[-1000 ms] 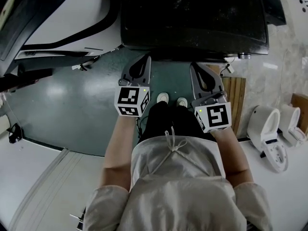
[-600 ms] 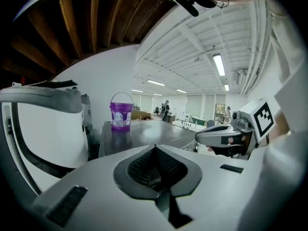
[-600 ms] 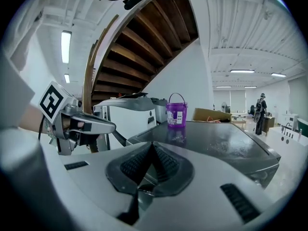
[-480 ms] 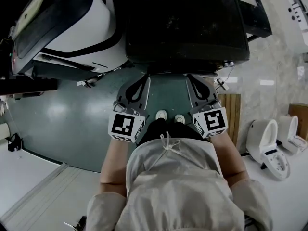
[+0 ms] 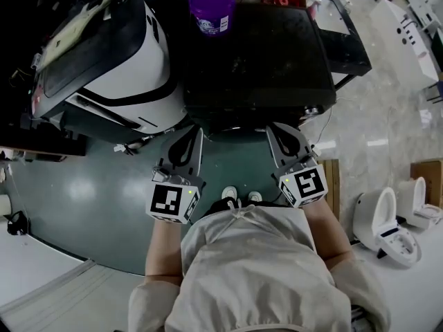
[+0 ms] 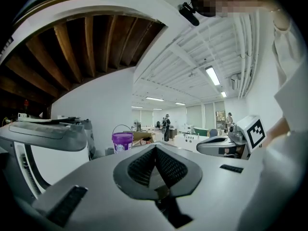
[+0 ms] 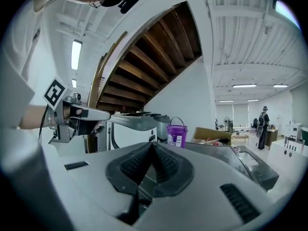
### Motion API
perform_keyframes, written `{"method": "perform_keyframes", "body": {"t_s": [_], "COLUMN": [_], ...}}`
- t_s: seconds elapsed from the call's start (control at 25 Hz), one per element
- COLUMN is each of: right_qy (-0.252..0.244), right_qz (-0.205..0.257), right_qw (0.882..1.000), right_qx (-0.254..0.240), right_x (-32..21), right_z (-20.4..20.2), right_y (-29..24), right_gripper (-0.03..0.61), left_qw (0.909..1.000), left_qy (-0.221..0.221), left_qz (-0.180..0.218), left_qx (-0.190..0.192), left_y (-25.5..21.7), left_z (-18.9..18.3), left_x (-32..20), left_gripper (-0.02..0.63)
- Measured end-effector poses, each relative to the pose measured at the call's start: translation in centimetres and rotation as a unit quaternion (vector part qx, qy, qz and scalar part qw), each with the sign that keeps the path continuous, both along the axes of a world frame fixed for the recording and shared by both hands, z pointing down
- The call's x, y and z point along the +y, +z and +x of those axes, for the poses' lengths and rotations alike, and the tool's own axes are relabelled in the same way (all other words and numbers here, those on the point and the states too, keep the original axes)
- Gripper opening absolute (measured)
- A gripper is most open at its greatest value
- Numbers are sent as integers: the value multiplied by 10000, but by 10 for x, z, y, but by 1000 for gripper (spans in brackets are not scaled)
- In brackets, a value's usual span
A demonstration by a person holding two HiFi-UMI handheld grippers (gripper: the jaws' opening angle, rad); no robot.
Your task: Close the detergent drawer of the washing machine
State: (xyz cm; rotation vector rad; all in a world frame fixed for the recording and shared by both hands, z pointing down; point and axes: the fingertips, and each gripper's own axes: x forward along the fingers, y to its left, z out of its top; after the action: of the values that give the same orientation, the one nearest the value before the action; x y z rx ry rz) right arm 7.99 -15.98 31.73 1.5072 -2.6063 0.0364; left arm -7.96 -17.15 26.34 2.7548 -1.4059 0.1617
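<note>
The washing machine (image 5: 256,54) is the black-topped unit straight ahead in the head view; I cannot make out its detergent drawer in any view. A purple bucket (image 5: 212,9) stands on its back left corner. My left gripper (image 5: 196,131) and right gripper (image 5: 271,128) hover side by side just before the machine's front edge, both shut with nothing held. In the left gripper view the left gripper (image 6: 155,147) has its jaw tips meeting, with the bucket (image 6: 122,141) beyond. The right gripper (image 7: 151,144) looks the same, level with the machine's top (image 7: 226,158).
A white and black machine (image 5: 118,54) stands to the left of the washing machine. White toilets (image 5: 377,220) and a wooden board (image 5: 331,178) are on the right. The floor (image 5: 90,178) below is dark green. People stand far off in the hall (image 6: 167,126).
The view has swung up: the machine's top and the purple bucket have come into sight. Both grippers have risen toward the machine's front edge and stayed shut.
</note>
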Motion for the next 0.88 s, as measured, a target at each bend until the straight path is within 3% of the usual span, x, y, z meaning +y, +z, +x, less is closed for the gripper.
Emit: {"method": "perform_keyframes", "body": {"t_s": [0.24,0.88], "right_qy": [-16,-147], "right_qz": [226,208], "right_qw": [9997,9997], "right_qx": [45,34], "right_x": [7,12], "right_z": [1,-2], "right_y": [-22,-26], "right_gripper": [3,0], "left_qw": [9999,9999], "left_qy": [-9,-40], "left_qz": [115,71], "left_qx": [94,99], "left_y": [-16,-11], "left_z": [-3,0], "left_x": [6,7], "left_gripper": [18,18]}}
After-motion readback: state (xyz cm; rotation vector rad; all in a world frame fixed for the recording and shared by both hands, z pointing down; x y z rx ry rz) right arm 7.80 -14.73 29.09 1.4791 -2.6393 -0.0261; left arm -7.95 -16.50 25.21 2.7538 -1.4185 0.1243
